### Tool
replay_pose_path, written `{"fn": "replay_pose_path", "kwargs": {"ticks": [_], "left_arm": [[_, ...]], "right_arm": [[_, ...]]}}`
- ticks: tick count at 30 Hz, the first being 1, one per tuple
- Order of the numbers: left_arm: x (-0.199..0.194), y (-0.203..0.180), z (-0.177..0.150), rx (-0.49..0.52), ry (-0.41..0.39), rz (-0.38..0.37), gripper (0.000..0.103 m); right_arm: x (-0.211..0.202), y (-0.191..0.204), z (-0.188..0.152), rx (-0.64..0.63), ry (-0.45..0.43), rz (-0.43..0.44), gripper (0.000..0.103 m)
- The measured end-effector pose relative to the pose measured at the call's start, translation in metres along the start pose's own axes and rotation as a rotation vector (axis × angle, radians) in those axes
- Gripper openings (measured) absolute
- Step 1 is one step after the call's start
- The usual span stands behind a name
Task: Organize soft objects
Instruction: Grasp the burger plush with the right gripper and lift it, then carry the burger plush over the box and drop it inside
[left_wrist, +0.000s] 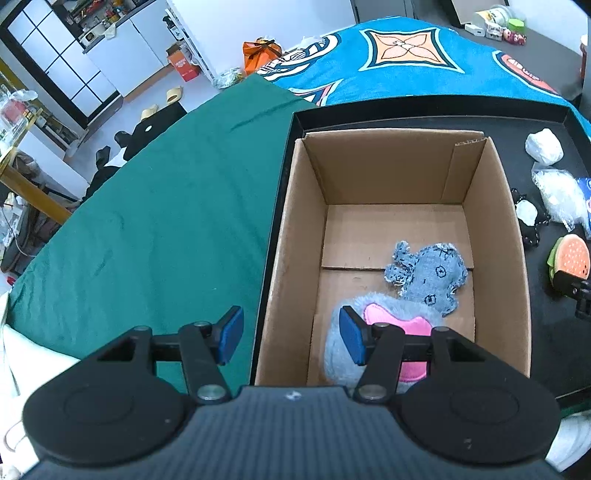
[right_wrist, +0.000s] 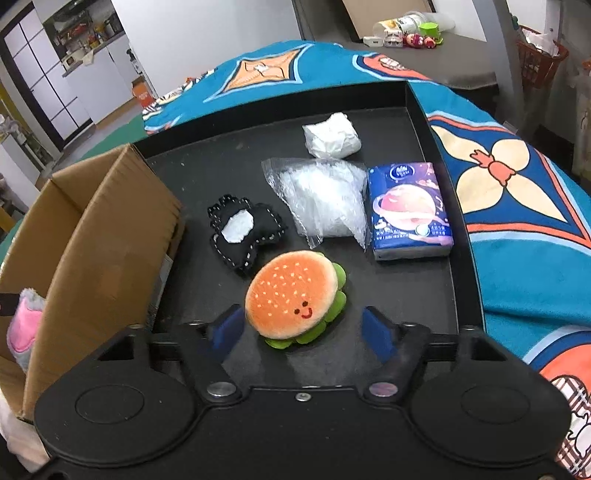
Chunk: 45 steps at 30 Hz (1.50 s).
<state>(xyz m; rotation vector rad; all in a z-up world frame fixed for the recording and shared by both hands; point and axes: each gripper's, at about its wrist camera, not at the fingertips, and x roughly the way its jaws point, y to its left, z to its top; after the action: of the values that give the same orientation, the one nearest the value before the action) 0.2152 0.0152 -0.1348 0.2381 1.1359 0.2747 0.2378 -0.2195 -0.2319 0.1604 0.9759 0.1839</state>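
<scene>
A plush burger (right_wrist: 291, 295) with a smiling face lies on the black tray (right_wrist: 258, 107). My right gripper (right_wrist: 301, 332) is low over it with a blue pad on each side. The left pad is close to the bun, the right pad stands apart, and neither presses, so it is open. A cardboard box (left_wrist: 291, 221) stands in the tray and holds a grey denim toy (left_wrist: 428, 277) and a fluffy grey plush (left_wrist: 373, 299) with a pink patch. My left gripper (left_wrist: 291, 334) is open astride the box's left wall, one pad outside and one over the fluffy plush.
On the tray beyond the burger lie a black stitched toy (right_wrist: 243, 229), a clear plastic bag (right_wrist: 325, 199), a blue tissue pack (right_wrist: 410, 210) and a white wad (right_wrist: 332, 138). A blue patterned blanket (right_wrist: 517, 221) borders the tray on the right, a green cloth (left_wrist: 166, 221) on the left.
</scene>
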Motion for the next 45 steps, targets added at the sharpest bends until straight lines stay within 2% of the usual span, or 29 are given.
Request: {"fn": "replay_pose_path", "kwargs": {"ticks": [2, 9, 18, 24, 27, 29, 36, 42, 45], "left_arm": [[0.000, -0.001, 0.000, 0.006, 0.000, 0.007, 0.056], [-0.002, -0.002, 0.000, 0.006, -0.004, 0.010, 0.056], [-0.009, 0.006, -0.002, -0.029, -0.028, -0.016, 0.056], [-0.010, 0.023, 0.005, -0.067, 0.009, -0.116, 0.056], [-0.014, 0.019, 0.007, -0.005, -0.014, -0.084, 0.056], [-0.015, 0.021, 0.008, 0.012, -0.022, -0.097, 0.056], [-0.009, 0.039, 0.013, 0.006, -0.020, -0.125, 0.055], [0.000, 0.047, 0.012, -0.016, 0.001, -0.178, 0.051], [0.007, 0.048, 0.012, -0.022, 0.024, -0.192, 0.045]], "right_arm": [[0.000, 0.000, -0.001, -0.007, -0.003, -0.010, 0.040], [-0.006, -0.002, -0.002, -0.003, -0.008, 0.013, 0.032], [-0.030, 0.003, 0.002, -0.027, -0.066, 0.040, 0.031], [-0.047, 0.011, 0.015, -0.027, -0.087, 0.061, 0.031], [-0.055, 0.018, 0.022, -0.026, -0.103, 0.072, 0.031], [-0.060, 0.023, 0.027, -0.031, -0.114, 0.081, 0.031], [-0.075, 0.048, 0.041, -0.076, -0.142, 0.103, 0.031], [-0.082, 0.076, 0.053, -0.115, -0.158, 0.130, 0.031], [-0.083, 0.088, 0.056, -0.130, -0.160, 0.138, 0.031]]}}
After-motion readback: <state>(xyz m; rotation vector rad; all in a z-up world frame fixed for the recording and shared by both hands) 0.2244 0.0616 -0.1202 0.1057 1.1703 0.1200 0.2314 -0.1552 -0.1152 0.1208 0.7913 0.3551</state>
